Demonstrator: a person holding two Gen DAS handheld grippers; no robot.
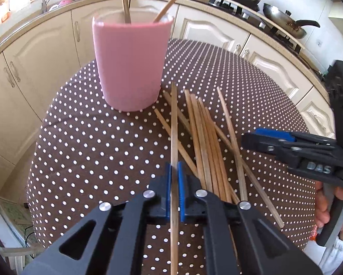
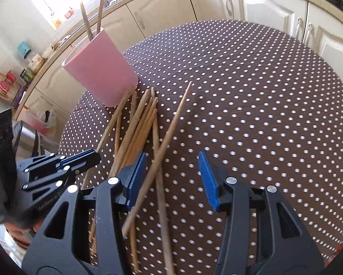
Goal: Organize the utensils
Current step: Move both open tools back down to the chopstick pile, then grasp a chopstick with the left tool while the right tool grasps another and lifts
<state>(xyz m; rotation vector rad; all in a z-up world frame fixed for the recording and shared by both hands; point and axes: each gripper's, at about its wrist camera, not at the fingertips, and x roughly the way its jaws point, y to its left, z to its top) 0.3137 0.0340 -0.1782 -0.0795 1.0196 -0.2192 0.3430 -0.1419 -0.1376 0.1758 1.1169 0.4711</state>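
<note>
From the left wrist view, the left gripper point(image 1: 175, 171) has its blue pads clamped together on a single wooden chopstick point(image 1: 174, 123), which runs straight ahead between them toward the pink cup point(image 1: 130, 66). The cup stands upright near the far edge of the round table point(image 1: 91, 142), covered in a brown cloth with white dots, and two chopsticks already lean inside it. The loose pile of chopsticks point(image 1: 210, 142) lies on the cloth just right of the held one, its far tips close to the cup's base. The right gripper point(image 1: 263, 137) comes in from the right edge, above the pile, a hand point(image 1: 331, 208) behind it.

From the right wrist view, the right gripper point(image 2: 172, 174) has its fingers point(image 2: 208, 181) well apart with nothing pressed between them; one chopstick point(image 2: 162, 155) of the pile crosses the gap beside the left pad. The pile point(image 2: 137, 130) fans toward the cup point(image 2: 100, 68) at the table's point(image 2: 263, 114) far left edge. The left gripper point(image 2: 89, 158) sits low at the left, fingers together.
</note>
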